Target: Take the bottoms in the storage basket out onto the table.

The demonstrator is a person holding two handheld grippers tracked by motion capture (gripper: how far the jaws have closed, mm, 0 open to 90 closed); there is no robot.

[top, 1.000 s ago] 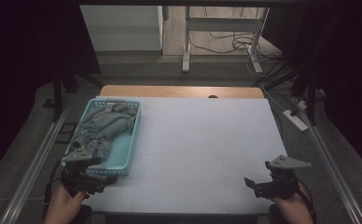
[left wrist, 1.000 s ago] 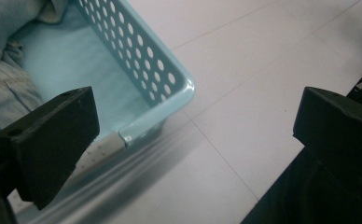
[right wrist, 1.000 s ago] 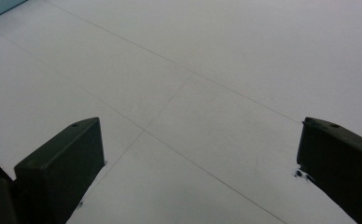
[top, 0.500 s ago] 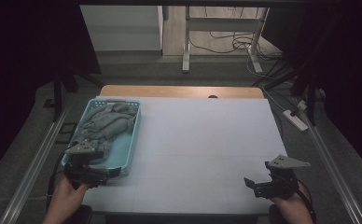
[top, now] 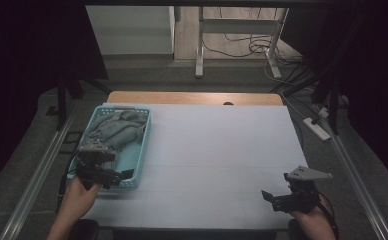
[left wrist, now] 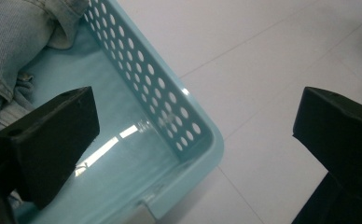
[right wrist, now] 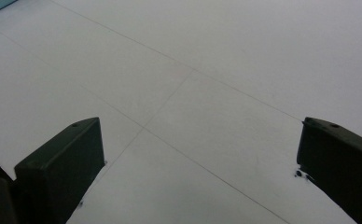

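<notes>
1. Light blue perforated plastic basket (top: 138, 150) sits along the left edge of the white tabletop (top: 217, 150), with its near end close to the near-left corner.
2. Crumpled grey-blue denim garment (top: 113, 131) lies in the basket, bunched toward its far end; the near part of the basket floor is bare.
3. Left tongs (top: 124, 174) are held over the basket's near end, spread wide: one jaw above the basket floor, the other beyond the rim above the tabletop. Nothing is gripped.
4. Right tongs (top: 267, 196) hover near the near-right corner, wide and empty, well apart from the basket.
</notes>
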